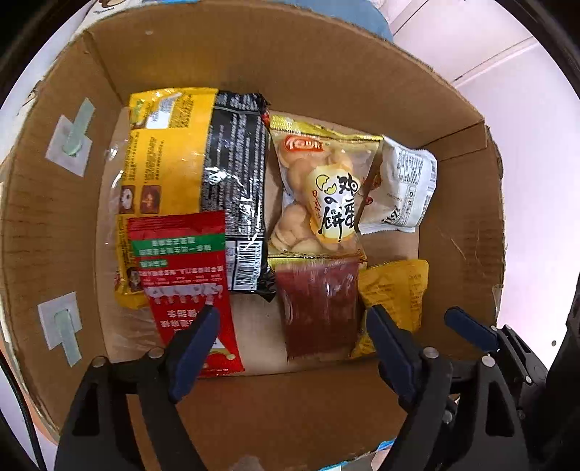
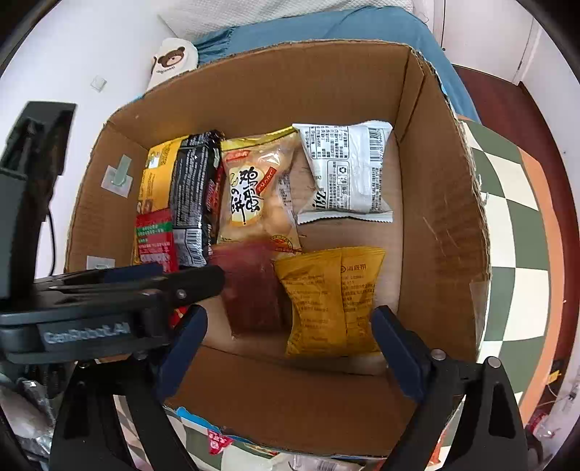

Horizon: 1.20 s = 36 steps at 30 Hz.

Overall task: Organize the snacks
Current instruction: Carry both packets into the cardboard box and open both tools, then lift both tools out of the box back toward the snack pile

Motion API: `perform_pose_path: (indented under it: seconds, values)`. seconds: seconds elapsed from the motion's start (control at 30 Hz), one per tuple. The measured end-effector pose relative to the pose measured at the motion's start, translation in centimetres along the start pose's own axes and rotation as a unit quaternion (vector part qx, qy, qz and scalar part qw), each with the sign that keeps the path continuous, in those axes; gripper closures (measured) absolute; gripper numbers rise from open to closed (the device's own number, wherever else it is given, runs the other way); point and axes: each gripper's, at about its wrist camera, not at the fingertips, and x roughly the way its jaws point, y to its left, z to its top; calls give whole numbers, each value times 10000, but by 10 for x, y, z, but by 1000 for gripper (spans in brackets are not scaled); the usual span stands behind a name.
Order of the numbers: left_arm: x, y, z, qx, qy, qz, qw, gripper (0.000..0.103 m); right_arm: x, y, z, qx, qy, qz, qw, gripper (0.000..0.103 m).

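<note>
An open cardboard box [image 1: 290, 72] [image 2: 308, 90] holds the snacks. On its floor lie a yellow-and-black noodle pack [image 1: 195, 163], a red sachet [image 1: 185, 268], a clear egg-biscuit bag [image 1: 319, 192], a white packet [image 1: 402, 184], a dark red packet [image 1: 319, 308] and a yellow packet [image 2: 330, 300]. My left gripper [image 1: 293, 326] stands open above the dark red packet, pads clear of it. My right gripper [image 2: 293, 333] is open over the yellow packet, which rests on the box floor. The two grippers hang side by side over the box's near edge.
The box sits on a white surface beside a green-and-white chequered mat [image 2: 514, 203]. Blue cloth [image 2: 326, 29] and a bear-print item [image 2: 174, 59] lie behind it. More snack wrappers [image 2: 217, 442] show below the near wall.
</note>
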Motion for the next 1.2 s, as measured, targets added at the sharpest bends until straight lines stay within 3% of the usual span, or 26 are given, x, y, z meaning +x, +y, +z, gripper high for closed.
perform_pose_path:
  seconds: [0.27, 0.47, 0.73, 1.07, 1.2]
  values:
    - [-28, 4, -22, 19, -361, 159, 9992, 20, -16, -1, -12, 60, -178, -155, 9997, 9]
    - [-61, -3, -49, 187, -1001, 411, 9940, 20, -45, -1, -27, 98, -730, -275, 9969, 9]
    - [-115, -13, -85, 395, -2014, 664, 9765, 20, -91, 6, -59, -121, -1378, -574, 9887, 9]
    - [-171, -31, -150, 706, -2927, 916, 9492, 20, -153, 25, -105, -305, -2185, -643, 9732, 9]
    - [-188, -36, -170, 769, -3142, 895, 9420, 20, -178, 34, -125, -345, -2472, -619, 9664, 9]
